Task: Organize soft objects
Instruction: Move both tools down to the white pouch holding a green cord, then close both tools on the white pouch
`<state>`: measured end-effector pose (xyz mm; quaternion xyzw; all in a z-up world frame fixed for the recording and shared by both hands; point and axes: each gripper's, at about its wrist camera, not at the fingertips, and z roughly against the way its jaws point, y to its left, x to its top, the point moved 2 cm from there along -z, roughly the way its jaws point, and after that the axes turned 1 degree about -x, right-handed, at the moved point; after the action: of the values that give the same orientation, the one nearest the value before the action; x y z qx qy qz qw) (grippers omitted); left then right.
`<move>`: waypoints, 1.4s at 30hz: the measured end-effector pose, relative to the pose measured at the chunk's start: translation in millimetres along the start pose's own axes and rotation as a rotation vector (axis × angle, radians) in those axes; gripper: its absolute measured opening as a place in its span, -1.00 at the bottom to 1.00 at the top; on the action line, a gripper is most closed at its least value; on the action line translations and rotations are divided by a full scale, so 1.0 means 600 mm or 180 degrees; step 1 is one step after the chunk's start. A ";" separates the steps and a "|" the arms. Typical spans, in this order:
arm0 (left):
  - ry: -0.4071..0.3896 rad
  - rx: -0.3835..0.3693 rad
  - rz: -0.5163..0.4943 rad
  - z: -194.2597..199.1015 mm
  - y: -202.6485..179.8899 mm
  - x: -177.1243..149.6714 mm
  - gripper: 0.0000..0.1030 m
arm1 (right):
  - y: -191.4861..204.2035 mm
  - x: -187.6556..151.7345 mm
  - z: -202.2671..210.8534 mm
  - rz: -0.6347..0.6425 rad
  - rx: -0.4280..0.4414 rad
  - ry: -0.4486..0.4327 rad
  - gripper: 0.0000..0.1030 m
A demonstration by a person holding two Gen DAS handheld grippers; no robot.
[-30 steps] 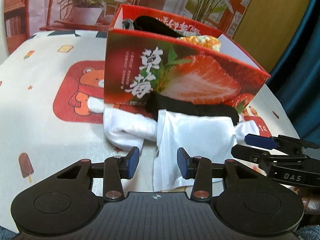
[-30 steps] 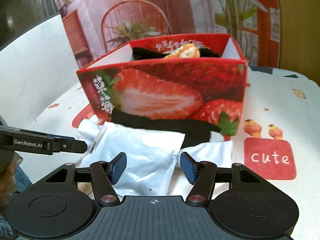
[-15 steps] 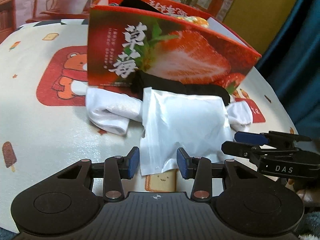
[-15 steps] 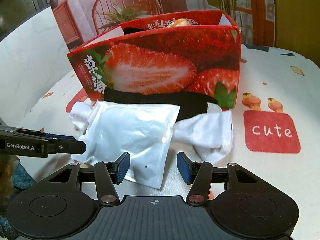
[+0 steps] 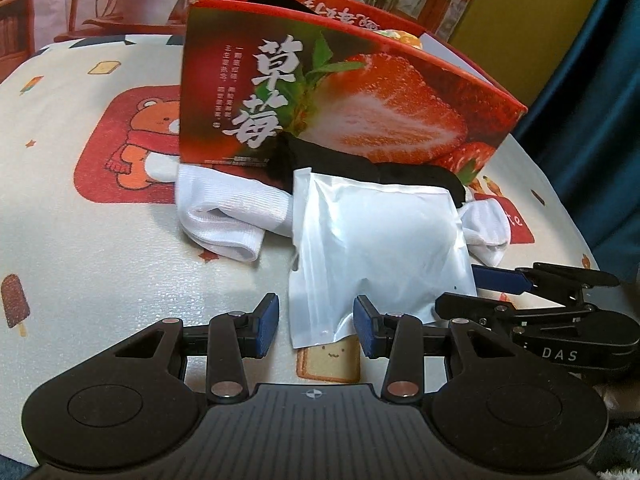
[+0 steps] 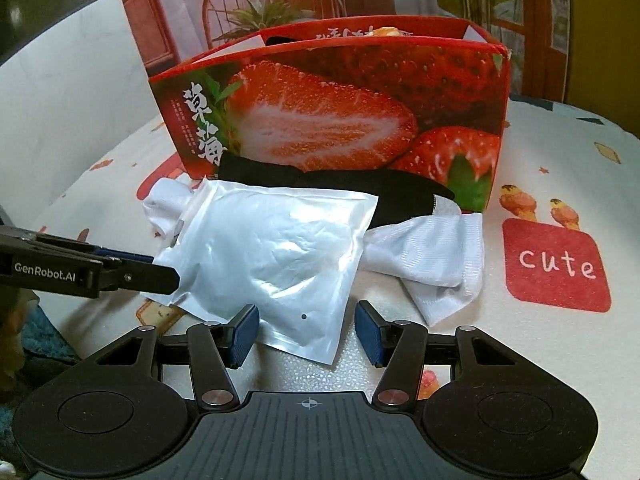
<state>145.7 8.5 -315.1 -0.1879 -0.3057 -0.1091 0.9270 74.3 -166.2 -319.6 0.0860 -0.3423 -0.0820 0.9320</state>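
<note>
A white plastic pouch (image 5: 376,240) (image 6: 272,256) lies flat in front of the red strawberry box (image 5: 360,100) (image 6: 340,120). Under it a white sock (image 5: 224,216) (image 6: 432,252) sticks out on both sides, and a black sock (image 5: 400,174) (image 6: 320,184) lies against the box's foot. My left gripper (image 5: 316,328) (image 6: 164,266) is open, with the pouch's near left corner between its fingers. My right gripper (image 6: 306,336) (image 5: 456,288) is open around the near right corner. Neither pair of pads presses the pouch. Inside the box I see something black and something orange.
The tablecloth (image 5: 100,264) has cartoon prints: a bear patch (image 5: 132,148) on the left and a "cute" patch (image 6: 556,268) on the right. A blue curtain (image 5: 600,80) hangs at the right. The table's near edge runs just below both grippers.
Both grippers have drawn back and tipped a little, so the pouch's near edge now sits at the fingertips instead of under them. Pouch, socks and box lie as before.
</note>
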 end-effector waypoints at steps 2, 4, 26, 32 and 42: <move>0.0015 -0.0071 -0.0034 -0.002 -0.006 -0.001 -0.14 | -0.001 0.000 0.000 -0.0014 0.0024 -0.0009 -0.01; 0.0038 -0.0178 -0.0056 -0.004 -0.012 -0.002 -0.14 | 0.002 -0.001 -0.001 0.0010 0.0097 -0.0004 -0.01; -0.0218 -0.0321 0.0143 0.013 0.001 0.039 -0.94 | -0.014 0.012 0.005 -0.0102 0.0043 -0.0133 -0.55; -0.0339 -0.0406 0.0345 0.025 0.003 0.066 -0.95 | 0.004 0.019 0.011 0.0177 -0.0109 -0.0236 -0.17; -0.0407 -0.0430 0.0425 0.031 0.001 0.083 -0.95 | 0.023 0.017 0.015 0.0479 -0.0216 -0.0318 0.33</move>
<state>175.1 12.1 -271.3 -0.2764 -0.3430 -0.0553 0.8960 77.2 -155.8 -303.7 0.0241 -0.3909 -0.0275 0.9197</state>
